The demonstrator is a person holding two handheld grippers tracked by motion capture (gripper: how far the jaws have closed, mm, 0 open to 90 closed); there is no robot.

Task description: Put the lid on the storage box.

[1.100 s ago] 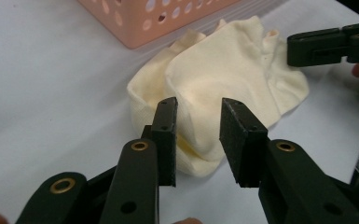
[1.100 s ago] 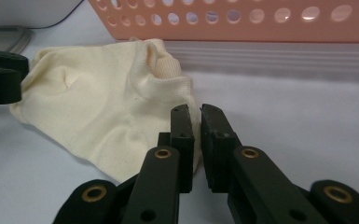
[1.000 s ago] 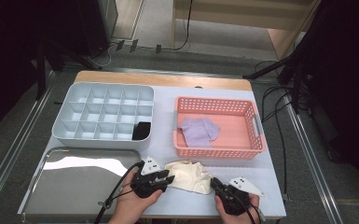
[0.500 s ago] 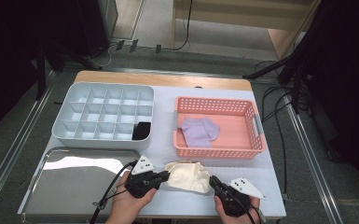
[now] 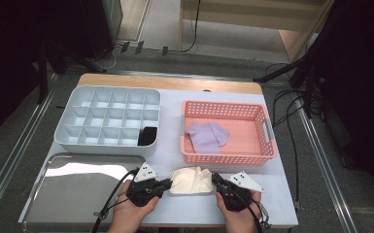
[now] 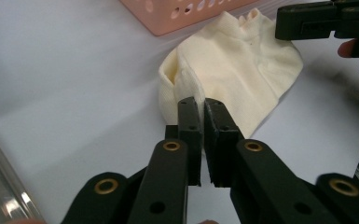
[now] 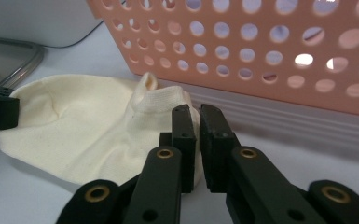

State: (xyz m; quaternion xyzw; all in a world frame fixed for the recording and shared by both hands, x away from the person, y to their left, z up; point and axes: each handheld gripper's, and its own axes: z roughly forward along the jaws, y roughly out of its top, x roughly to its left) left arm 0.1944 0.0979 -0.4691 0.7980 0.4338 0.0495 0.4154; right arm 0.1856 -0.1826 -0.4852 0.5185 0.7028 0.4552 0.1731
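The cream-coloured knitted sock lies on the pale table at its near edge, just short of the pink perforated plastic basket. My left tongs have just been closing and pinch its left edge; my right tongs are clamped on its right edge. I judge it gripped but still to be lifted and put away. The basket holds one lilac sock. The grey compartment tray, far left, has a black item in its near-right cell.

sock: matt knit cloth | basket: perforated plastic | tray: glossy metal
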